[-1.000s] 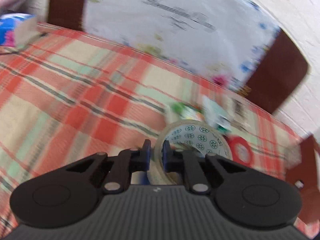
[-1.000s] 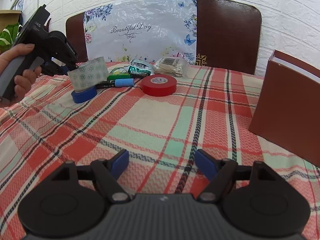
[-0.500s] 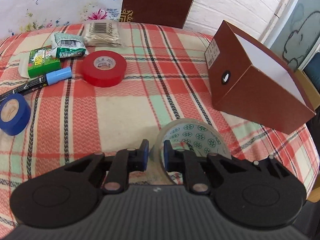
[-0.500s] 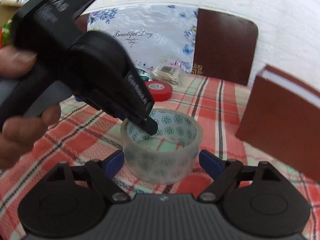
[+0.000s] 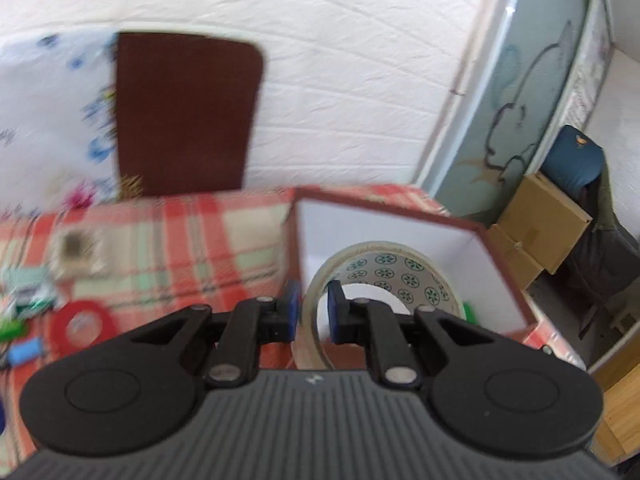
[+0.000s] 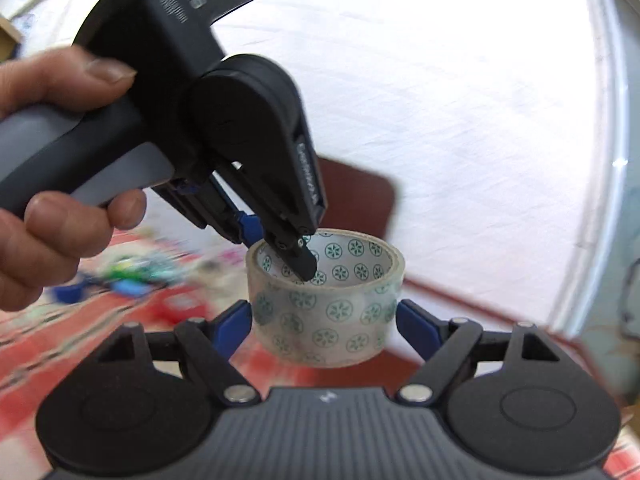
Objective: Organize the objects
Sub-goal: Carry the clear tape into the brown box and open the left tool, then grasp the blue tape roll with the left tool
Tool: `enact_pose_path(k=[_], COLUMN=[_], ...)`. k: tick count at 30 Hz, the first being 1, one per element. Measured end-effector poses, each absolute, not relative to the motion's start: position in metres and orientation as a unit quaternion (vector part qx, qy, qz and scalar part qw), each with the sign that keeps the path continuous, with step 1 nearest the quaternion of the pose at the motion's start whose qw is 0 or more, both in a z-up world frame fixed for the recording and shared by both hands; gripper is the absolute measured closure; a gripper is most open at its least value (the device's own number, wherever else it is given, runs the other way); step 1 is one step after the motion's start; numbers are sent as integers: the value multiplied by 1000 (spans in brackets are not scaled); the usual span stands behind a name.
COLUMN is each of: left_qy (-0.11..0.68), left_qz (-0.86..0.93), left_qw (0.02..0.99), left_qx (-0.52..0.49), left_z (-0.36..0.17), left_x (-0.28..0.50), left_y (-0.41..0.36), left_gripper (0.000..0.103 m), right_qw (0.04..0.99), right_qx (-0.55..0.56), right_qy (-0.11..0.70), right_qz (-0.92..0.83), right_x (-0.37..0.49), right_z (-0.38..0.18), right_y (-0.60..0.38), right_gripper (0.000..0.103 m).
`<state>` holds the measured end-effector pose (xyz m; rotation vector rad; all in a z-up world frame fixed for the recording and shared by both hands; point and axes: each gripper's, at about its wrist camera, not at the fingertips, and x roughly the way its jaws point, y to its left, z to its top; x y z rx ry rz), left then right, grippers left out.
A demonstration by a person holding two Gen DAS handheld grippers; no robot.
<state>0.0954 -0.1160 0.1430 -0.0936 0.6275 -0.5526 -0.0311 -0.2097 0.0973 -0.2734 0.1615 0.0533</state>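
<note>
left gripper (image 5: 311, 304) pinching the wall of the clear patterned tape roll (image 5: 384, 276), held above the open brown box (image 5: 496, 256)

right gripper (image 6: 324, 320) spread wide, its blue pads either side of the roll (contact unclear). left of the left tongs the red-and-green plaid tablecloth (image 5: 192, 240) carries a blurred red tape roll (image 5: 82, 322) and small packets; ahead stand a brown chair back (image 5: 184, 112) and white brick-textured wall (image 5: 340, 80); to the right, cardboard boxes (image 5: 536, 224) beside a glass door.

My left gripper (image 6: 280, 246) is black with blue pads, a grey handle, white lettering; my hand (image 6: 60, 184) is bare.
</note>
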Motion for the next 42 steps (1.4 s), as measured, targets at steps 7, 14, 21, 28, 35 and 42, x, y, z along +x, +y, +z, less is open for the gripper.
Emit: enact_pose_path(k=[7, 14, 21, 28, 35, 42], left_qy=[292, 328, 273, 280, 350, 375], left_qz=[-293, -291, -294, -245, -146, -86], left_qw=[910, 898, 916, 927, 924, 923], left_qx=[-14, -15, 6, 50, 58, 26], left_z=[138, 112, 123, 97, 50, 29], left_x=[132, 143, 91, 50, 51, 48], left_y=[-192, -200, -152, -105, -46, 11], left_gripper=[85, 70, 70, 69, 69, 69], right_qw=[989, 982, 989, 990, 969, 955], right_qx=[-92, -73, -52, -51, -28, -74], right_qy=[104, 149, 101, 132, 243, 270], right_qz=[-46, -90, -89, -25, 47, 96], right_x=[15, 54, 16, -16, -15, -24], right_z=[106, 88, 85, 69, 43, 34], right_y=[-279, -310, -300, -261, -221, -178], right_gripper=[22, 11, 11, 11, 16, 16])
